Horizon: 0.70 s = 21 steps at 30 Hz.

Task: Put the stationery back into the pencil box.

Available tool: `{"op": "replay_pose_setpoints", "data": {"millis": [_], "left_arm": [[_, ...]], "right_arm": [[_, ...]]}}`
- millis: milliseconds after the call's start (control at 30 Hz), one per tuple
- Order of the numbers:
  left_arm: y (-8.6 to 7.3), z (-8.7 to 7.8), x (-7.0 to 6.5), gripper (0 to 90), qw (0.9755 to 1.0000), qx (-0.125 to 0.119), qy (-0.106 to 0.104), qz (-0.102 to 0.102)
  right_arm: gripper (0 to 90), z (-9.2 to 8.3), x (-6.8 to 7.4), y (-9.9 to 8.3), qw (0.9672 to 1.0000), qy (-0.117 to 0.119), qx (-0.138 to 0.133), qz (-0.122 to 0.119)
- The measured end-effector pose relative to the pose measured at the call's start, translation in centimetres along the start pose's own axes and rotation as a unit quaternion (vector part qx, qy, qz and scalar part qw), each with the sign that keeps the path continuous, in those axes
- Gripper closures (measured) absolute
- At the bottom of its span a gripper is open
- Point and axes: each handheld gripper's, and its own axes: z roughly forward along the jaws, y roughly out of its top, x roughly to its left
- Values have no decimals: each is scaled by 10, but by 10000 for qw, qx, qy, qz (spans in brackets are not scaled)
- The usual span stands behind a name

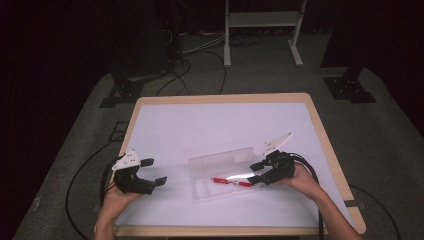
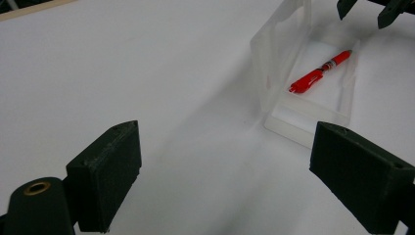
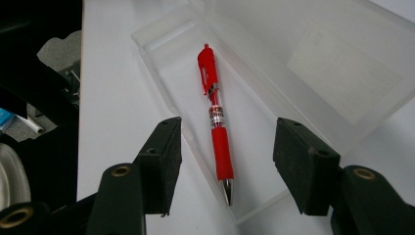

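Observation:
A red pen (image 1: 231,181) (image 2: 320,72) (image 3: 215,117) lies flat in the tray of a clear plastic case (image 1: 220,162) (image 2: 281,54) (image 3: 318,58), whose lid stands open behind it. My right gripper (image 1: 255,173) (image 3: 227,127) hangs just above the pen's tip end at the case's right side. Its jaws are open and stand apart on either side of the pen without touching it; the same jaws show far off (image 2: 364,14) in the left gripper view. My left gripper (image 1: 154,171) (image 2: 225,142) rests open and empty on the white sheet, left of the case.
The white sheet covers a wooden table (image 1: 220,98) with a pale rim. Black cables trail from both grippers off the near edge. A metal stand (image 1: 262,30) and dark equipment bases sit on the grey floor behind the table.

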Motion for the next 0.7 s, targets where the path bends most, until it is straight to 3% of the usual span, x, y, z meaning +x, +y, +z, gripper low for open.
{"op": "replay_pose_setpoints", "data": {"millis": [700], "left_arm": [[1, 1, -1, 108, 10000, 9, -19, -4]], "right_arm": [[395, -24, -1, -19, 9994, -310, -105, 137]]}}
